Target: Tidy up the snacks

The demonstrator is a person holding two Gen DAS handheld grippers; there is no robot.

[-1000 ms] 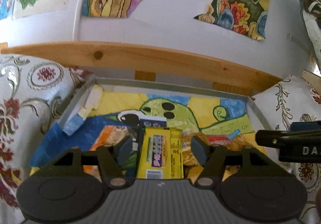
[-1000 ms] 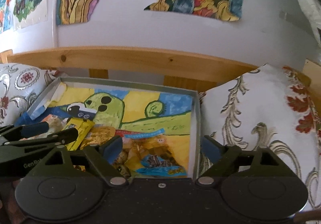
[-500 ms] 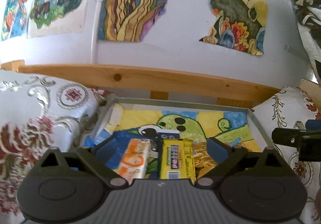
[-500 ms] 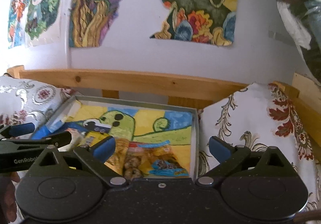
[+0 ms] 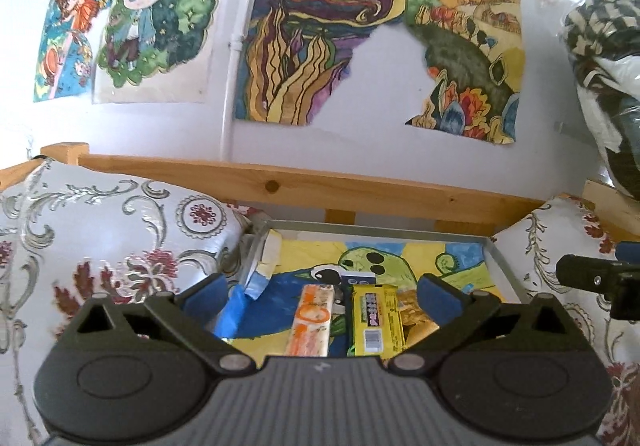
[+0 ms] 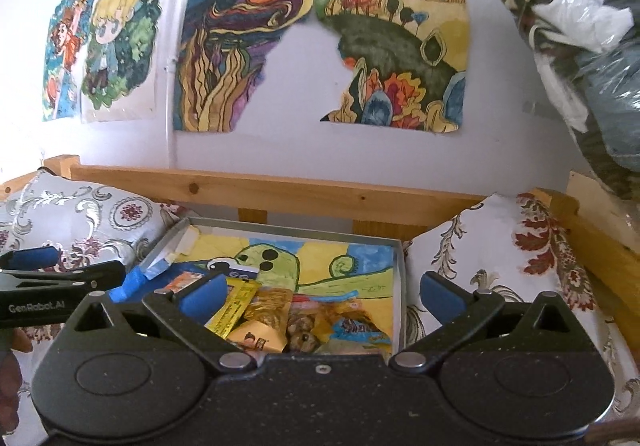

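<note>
Left gripper (image 5: 322, 292) spread wide, empty, above orange snack bar (image 5: 311, 320) and yellow snack bar (image 5: 375, 320) in tray (image 5: 376, 234). Right gripper (image 6: 320, 290) likewise apart, empty, over mixed snack packets (image 6: 304, 320).

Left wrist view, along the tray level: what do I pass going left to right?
Left cushion → orange pack → yellow pack → gold pack → right cushion → right tongs.

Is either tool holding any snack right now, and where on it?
No. The left tool and the right tool are both open and empty above the tray.
</note>
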